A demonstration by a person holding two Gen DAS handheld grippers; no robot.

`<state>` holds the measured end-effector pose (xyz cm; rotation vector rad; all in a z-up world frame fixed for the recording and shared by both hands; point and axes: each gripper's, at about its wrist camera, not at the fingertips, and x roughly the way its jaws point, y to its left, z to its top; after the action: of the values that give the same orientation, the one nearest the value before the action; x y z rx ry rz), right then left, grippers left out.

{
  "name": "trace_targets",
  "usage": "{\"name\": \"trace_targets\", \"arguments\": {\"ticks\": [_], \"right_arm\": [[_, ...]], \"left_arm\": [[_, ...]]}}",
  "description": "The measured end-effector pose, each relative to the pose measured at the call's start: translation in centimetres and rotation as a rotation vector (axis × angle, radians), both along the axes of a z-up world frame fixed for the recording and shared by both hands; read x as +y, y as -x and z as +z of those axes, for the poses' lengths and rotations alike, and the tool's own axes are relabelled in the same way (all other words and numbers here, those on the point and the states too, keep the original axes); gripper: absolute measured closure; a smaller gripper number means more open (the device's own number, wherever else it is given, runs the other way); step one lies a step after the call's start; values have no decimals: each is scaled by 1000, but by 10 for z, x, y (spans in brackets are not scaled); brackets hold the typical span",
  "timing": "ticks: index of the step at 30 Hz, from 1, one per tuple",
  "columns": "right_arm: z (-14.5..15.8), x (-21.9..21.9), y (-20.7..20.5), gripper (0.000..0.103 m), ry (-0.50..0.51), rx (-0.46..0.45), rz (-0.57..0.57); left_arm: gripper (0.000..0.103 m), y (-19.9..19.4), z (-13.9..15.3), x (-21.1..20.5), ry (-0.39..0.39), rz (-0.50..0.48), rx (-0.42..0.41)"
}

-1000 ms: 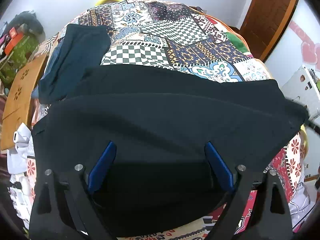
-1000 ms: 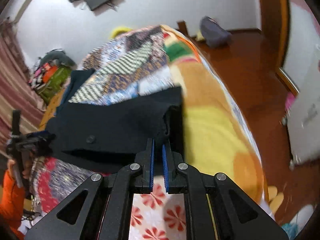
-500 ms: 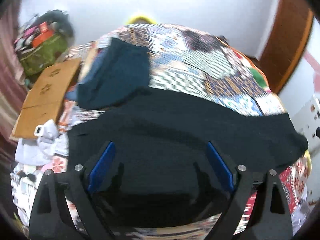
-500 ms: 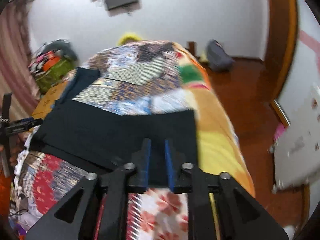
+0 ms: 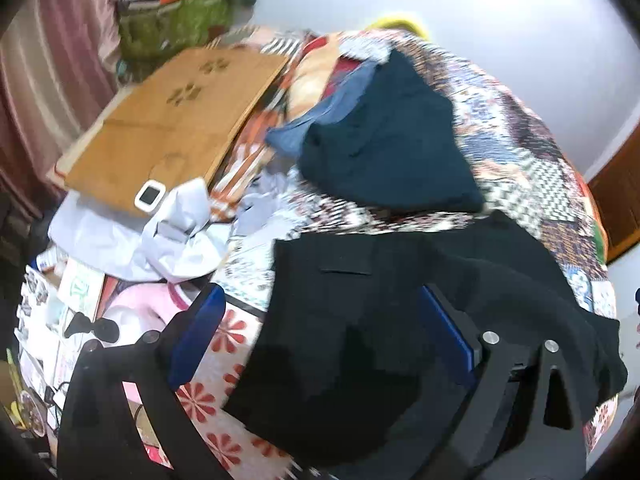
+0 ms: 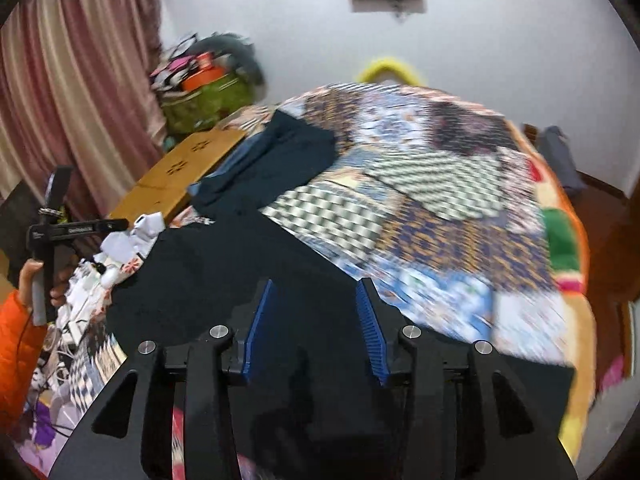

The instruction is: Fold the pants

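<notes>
The black pants (image 5: 360,320) lie folded flat on the patchwork quilt (image 5: 532,168). In the left wrist view my left gripper (image 5: 320,320) hangs over their left end, open wide; one blue pad (image 5: 196,332) is over the flowered sheet, the other over the black cloth. In the right wrist view my right gripper (image 6: 314,320) is above the pants (image 6: 224,264). Its jaws are opening, with nothing pinched between the blue pads (image 6: 260,328). Both views are blurred by motion.
A dark teal folded garment (image 5: 392,152) lies beyond the pants, over a blue one. To the left are a wooden board (image 5: 172,120), pale clothes (image 5: 160,236) and a green bag (image 6: 208,100). A hand in an orange sleeve (image 6: 16,344) shows at the left.
My right gripper was shut on the pants' edge and has let go, its jaws spreading. Both views have swung to the left. The left gripper stayed open and now sits over the pants' left end.
</notes>
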<state>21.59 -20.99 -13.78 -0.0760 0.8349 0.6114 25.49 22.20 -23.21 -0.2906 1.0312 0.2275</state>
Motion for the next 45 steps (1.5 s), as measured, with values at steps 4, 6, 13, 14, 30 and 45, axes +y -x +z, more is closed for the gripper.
{"name": "trace_targets", "arguments": {"ticks": [4,6,13,14,30,45], "right_arm": [[-15,47,-37,63,4,65,75],[-25,72,-55,63,13,101,116],[-66,159,-111,63,92,212,226],[-72,168,-116,63,98,225,236],[-98,240,-128,93,195,150,305],[-25,121,-45,64,152,30,239]], "left_arm": [[6,-16,-33,17,24,10,62],[6,-26,-51,21,58,-1,99],[40,-52,-95,20,259,-109,131],[44,-52,-95,17,265,-126,112],[74,4,-90,33,82,-39,85],[36,86,-35,19,274,18,52]]}}
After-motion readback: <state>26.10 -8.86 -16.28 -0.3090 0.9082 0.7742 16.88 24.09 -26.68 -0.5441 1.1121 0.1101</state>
